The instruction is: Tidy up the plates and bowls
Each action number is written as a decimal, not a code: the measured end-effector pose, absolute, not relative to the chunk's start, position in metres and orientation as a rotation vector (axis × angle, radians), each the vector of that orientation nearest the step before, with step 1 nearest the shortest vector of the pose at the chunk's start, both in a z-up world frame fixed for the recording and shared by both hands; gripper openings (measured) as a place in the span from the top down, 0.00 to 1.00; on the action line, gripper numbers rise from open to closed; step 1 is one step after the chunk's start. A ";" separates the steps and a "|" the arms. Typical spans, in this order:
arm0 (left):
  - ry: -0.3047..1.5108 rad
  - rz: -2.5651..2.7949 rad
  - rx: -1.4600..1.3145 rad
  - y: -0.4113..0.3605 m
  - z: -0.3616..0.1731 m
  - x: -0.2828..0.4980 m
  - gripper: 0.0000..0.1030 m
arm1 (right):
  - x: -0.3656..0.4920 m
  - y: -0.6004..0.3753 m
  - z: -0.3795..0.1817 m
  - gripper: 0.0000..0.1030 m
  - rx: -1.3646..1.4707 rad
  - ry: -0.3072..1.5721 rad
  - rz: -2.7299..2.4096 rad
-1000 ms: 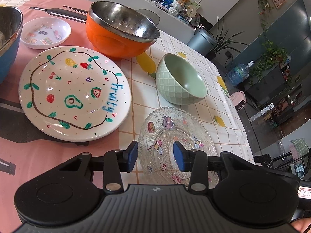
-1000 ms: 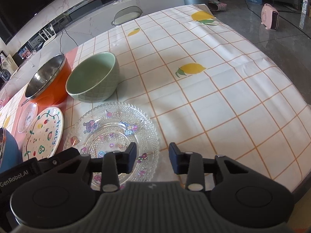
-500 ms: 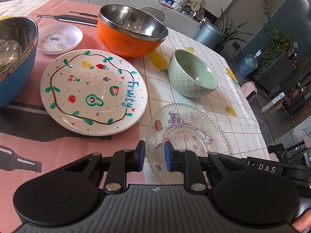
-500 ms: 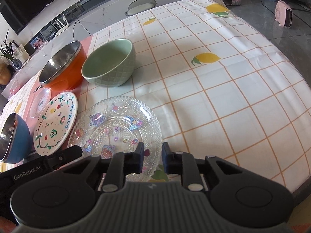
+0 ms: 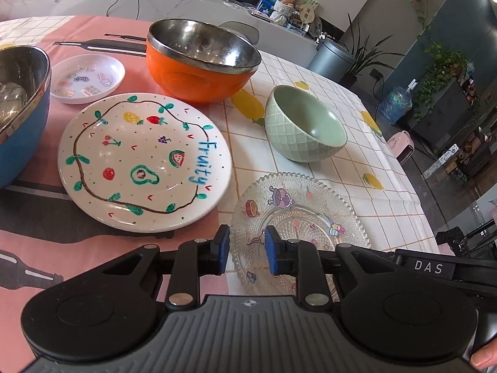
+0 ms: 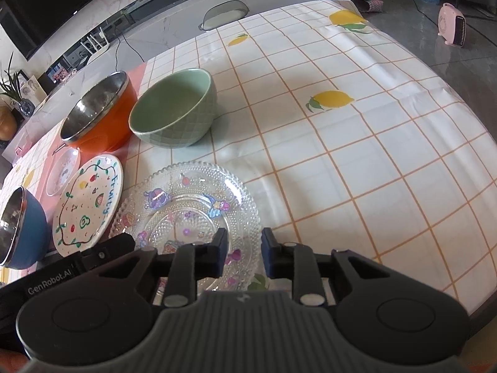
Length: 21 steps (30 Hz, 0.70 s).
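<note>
Glass plate point(image 5: 299, 223): clear and beaded, with cartoon stickers; it lies flat on the checked tablecloth point(image 6: 357, 143) at the near table edge, just beside the painted plate. Both claws hover over its near rim, so I judge it the first piece to be moved.
Left gripper point(image 5: 247, 250): jaws have just been closing and now stand narrowly apart above the plate's left rim; nothing is pinched between the blue pads.
Right gripper point(image 6: 243, 253): jaws have just been closing too, leaving a small gap over the plate's right rim; it holds nothing.
Painted plate point(image 5: 144, 163): white, lettered "fruity", flat on the pink cloth, a likely base for stacking plates.
Green bowl point(image 5: 306, 124): upright and empty, beyond the glass plate.
Orange bowl point(image 5: 202, 63): steel-lined, behind the painted plate.
Blue bowl point(image 5: 21, 112): at far left, partly cut off.
Small dish point(image 5: 88, 78): between the blue and orange bowls.
Progress: nothing is stacked yet; plates and bowls lie mixed.
</note>
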<state>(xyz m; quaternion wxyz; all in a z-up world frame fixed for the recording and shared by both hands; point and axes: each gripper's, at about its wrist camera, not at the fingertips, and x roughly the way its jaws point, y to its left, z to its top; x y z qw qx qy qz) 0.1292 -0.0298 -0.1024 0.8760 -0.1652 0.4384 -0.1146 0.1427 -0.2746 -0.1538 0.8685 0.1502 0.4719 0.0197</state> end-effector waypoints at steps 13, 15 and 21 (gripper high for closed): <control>0.931 -0.198 -0.328 -0.012 -0.095 0.108 0.82 | 0.133 -0.274 -0.153 0.89 0.365 1.008 0.092; 0.920 -0.187 -0.320 -0.008 -0.091 0.103 0.82 | 0.129 -0.271 -0.152 0.89 0.371 1.013 0.111; 0.931 -0.142 -0.362 0.014 -0.087 0.084 0.82 | 0.120 -0.256 -0.153 0.90 0.379 1.040 0.174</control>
